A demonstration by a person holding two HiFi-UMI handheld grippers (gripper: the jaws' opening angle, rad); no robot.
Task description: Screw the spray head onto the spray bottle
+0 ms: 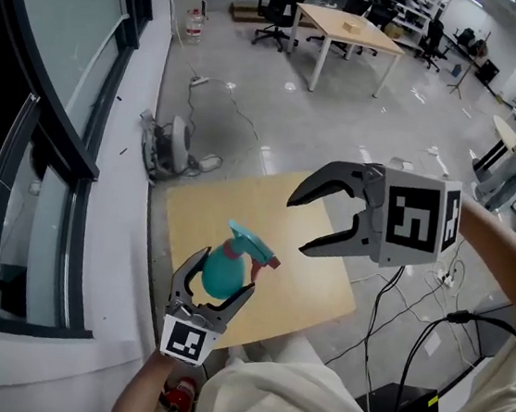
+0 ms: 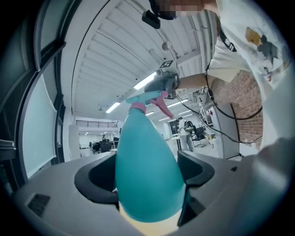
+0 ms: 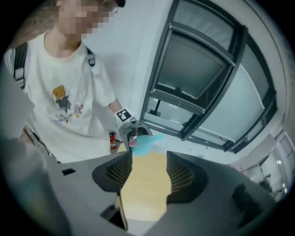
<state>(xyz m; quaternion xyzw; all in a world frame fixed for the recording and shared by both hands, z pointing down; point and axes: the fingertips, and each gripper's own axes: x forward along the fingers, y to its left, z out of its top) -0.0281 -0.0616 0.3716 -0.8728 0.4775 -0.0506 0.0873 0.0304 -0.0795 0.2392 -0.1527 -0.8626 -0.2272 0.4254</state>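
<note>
Spray bottle (image 1: pixel 216 277), spray head (image 1: pixel 251 244) on, clamped in left hand-held gripper (image 1: pixel 225 273); right hand-held gripper (image 1: pixel 299 224) wide, empty.

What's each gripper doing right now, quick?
Left gripper: closed on the teal spray bottle.
Right gripper: open, nothing between its jaws.

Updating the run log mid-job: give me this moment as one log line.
left gripper: shut on spray bottle | spray head: on the bottle's neck, tightness unclear | right gripper: open, empty, apart from the bottle
</note>
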